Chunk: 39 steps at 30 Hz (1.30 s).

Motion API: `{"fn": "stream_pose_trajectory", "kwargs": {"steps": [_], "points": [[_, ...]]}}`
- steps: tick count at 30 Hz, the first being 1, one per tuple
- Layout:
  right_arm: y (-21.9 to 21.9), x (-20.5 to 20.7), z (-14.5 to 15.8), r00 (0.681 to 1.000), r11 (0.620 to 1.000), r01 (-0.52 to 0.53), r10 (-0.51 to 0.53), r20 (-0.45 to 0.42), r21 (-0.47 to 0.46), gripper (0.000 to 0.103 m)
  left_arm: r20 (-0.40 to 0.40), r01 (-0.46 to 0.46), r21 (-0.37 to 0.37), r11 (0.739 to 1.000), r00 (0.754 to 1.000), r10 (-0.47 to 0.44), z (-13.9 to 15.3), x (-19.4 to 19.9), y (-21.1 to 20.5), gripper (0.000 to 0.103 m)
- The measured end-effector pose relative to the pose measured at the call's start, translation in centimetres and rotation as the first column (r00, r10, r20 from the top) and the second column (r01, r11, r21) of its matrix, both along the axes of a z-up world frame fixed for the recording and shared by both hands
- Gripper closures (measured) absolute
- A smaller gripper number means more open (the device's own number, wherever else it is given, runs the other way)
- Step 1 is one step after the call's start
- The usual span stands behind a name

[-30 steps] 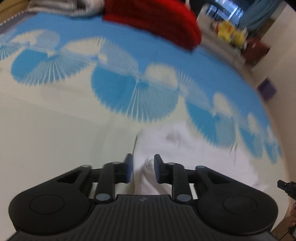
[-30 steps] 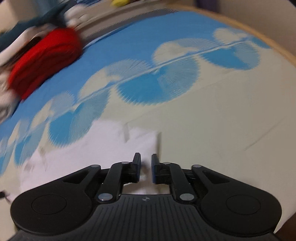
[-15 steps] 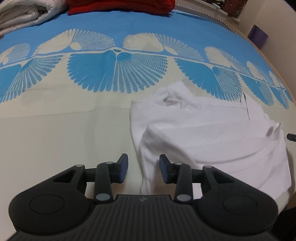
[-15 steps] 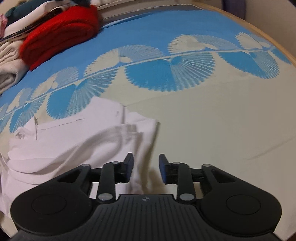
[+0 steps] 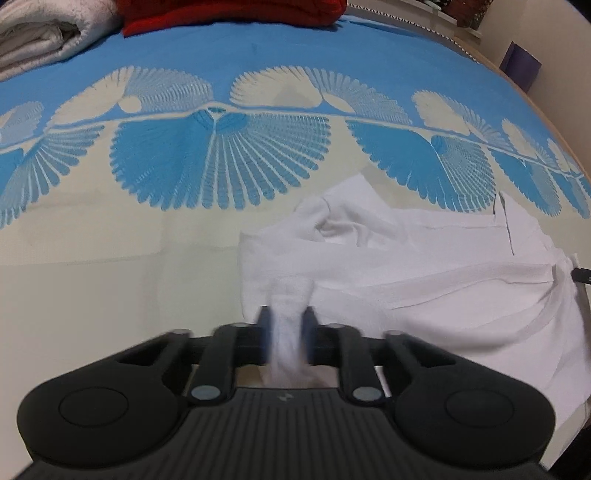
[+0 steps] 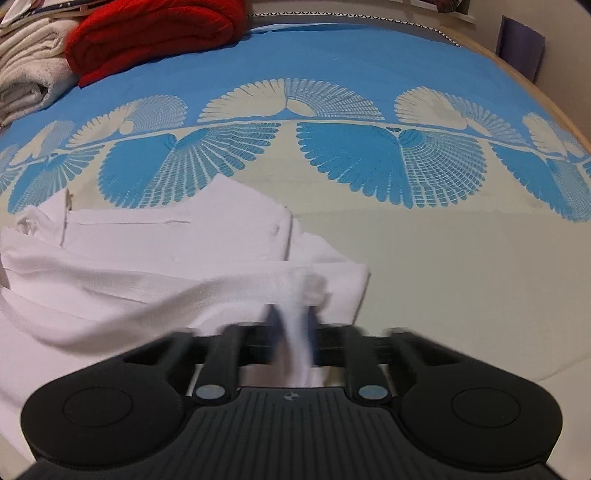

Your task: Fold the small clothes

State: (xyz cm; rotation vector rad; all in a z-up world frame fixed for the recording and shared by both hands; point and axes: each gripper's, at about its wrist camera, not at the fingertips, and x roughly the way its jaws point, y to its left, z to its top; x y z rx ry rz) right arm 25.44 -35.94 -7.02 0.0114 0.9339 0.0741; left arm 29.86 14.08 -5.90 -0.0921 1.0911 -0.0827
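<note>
Both grippers, apart half a second ago, now pinch the white shirt [image 5: 424, 266]: left gripper [image 5: 287, 326] and right gripper [image 6: 293, 325] clamp its near edge on the bedspread [image 6: 461, 258]; folding barely begun, shirt rumpled

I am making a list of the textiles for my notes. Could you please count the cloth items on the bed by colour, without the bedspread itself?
White garment, pinched at its near edge by the left gripper and the right gripper: 1
Red folded blanket: 1
Off-white folded towels or blankets: 1 stack, pieces not clearly separable
Total: 3
</note>
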Motion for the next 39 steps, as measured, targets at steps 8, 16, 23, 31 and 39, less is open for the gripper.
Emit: {"fn": "stream_pose_trajectory", "kwargs": {"steps": [8, 16, 23, 31, 39], "points": [[-1.4, -0.4, 3.4, 0.973, 0.989, 0.118, -0.134, 0.19, 0.094, 0.1, 0.165, -0.074, -0.034, 0.997, 0.983, 0.079, 3.1, -0.3, 1.5, 0.095], [-1.2, 0.9, 4.1, 0.93, 0.974, 0.214, -0.228, 0.288, 0.079, 0.1, 0.291, -0.16, -0.022, 0.987, 0.943, 0.16, 3.7, 1.5, 1.3, 0.095], [-0.3, 4.1, 2.2, 0.941, 0.968, 0.244, -0.251, 0.227, 0.058, 0.1, 0.247, -0.201, -0.033, 0.979, 0.948, 0.203, 1.8, 3.8, 1.6, 0.092], [0.2, 4.5, 1.9, 0.95, 0.962, 0.264, -0.271, 0.153, 0.063, 0.087, 0.179, -0.17, -0.077, 0.982, 0.967, 0.182, 2.2, 3.3, 1.9, 0.089], [0.1, 1.0, -0.1, 0.994, 0.971, -0.066, 0.083, -0.066, 0.228, 0.087, -0.097, 0.077, -0.062, 0.995, 0.992, -0.083, -2.4, 0.9, -0.4, 0.088]]}}
